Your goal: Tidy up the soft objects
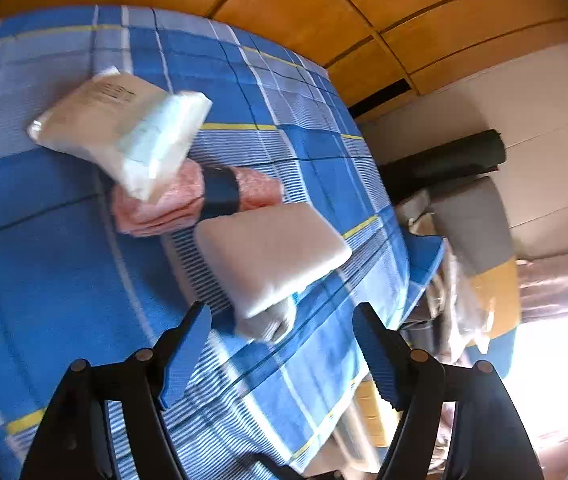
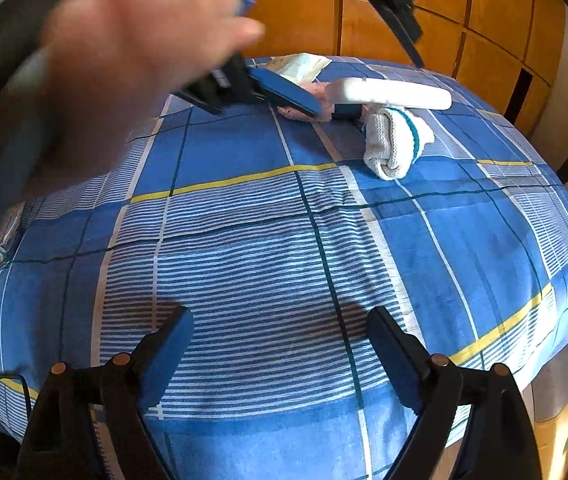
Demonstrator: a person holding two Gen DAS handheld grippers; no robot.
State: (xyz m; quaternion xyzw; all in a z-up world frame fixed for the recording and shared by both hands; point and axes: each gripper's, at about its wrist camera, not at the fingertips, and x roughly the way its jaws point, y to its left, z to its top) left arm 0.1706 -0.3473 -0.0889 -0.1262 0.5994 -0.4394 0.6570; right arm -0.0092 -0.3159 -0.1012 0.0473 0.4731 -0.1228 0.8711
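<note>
Soft items lie stacked on the blue checked bedsheet [image 1: 55, 248]. A plastic-wrapped pale pack [image 1: 123, 132] leans on a folded pink cloth with a dark band [image 1: 171, 204]. A flat white pad [image 1: 271, 252] rests over a rolled white sock [image 1: 269, 322]; the sock with its teal stripe also shows in the right wrist view [image 2: 394, 144], under the pad [image 2: 392, 94]. My left gripper [image 1: 284, 354] is open and empty just in front of the sock; it appears in the right wrist view [image 2: 284, 94]. My right gripper [image 2: 284, 360] is open and empty over bare sheet.
Wooden wardrobe panels [image 1: 324, 12] stand behind the bed. Right of the bed edge are a dark roll [image 1: 452, 160], a grey cushion [image 1: 472, 220] and clutter on the floor. A person's hand [image 2: 123, 56] fills the upper left of the right wrist view.
</note>
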